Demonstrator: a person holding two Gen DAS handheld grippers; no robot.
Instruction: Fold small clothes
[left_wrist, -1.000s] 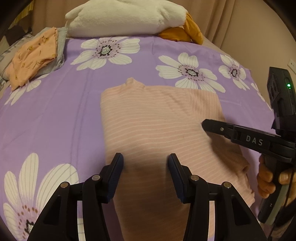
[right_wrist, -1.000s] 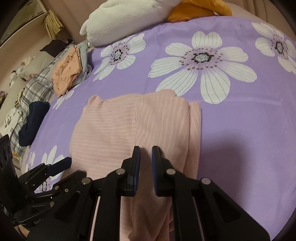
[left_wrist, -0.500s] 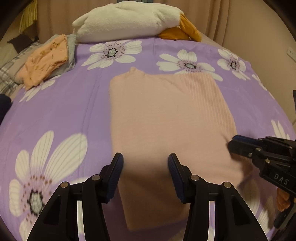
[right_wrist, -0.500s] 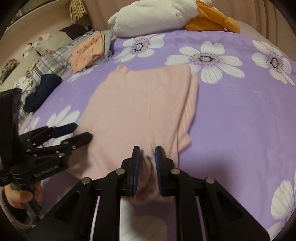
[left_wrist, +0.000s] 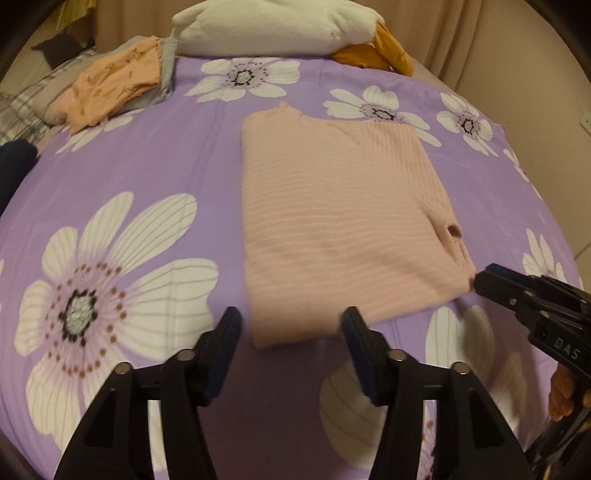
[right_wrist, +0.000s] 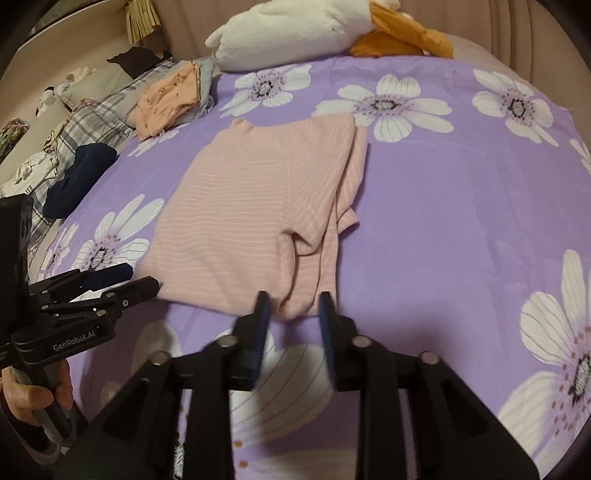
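Note:
A pink striped top (left_wrist: 332, 221) lies flat on the purple flowered bedspread (left_wrist: 129, 177), sleeves folded in, collar at the far end. It also shows in the right wrist view (right_wrist: 251, 218). My left gripper (left_wrist: 290, 325) is open and empty, just short of the top's near hem. My right gripper (right_wrist: 293, 308) is open and empty at the hem's right part. In the left wrist view the right gripper (left_wrist: 491, 282) sits by the top's near right corner. In the right wrist view the left gripper (right_wrist: 129, 278) sits by the near left corner.
A folded orange garment (left_wrist: 110, 85) on grey cloth lies at the far left. A white plush cushion (left_wrist: 273, 26) and an orange cloth (left_wrist: 384, 51) lie at the bed's head. A dark navy garment (right_wrist: 81, 177) and plaid bedding (right_wrist: 99, 114) lie to the left.
Both grippers have pulled back from over the top to its near hem. The right gripper has gone from nearly shut to open.

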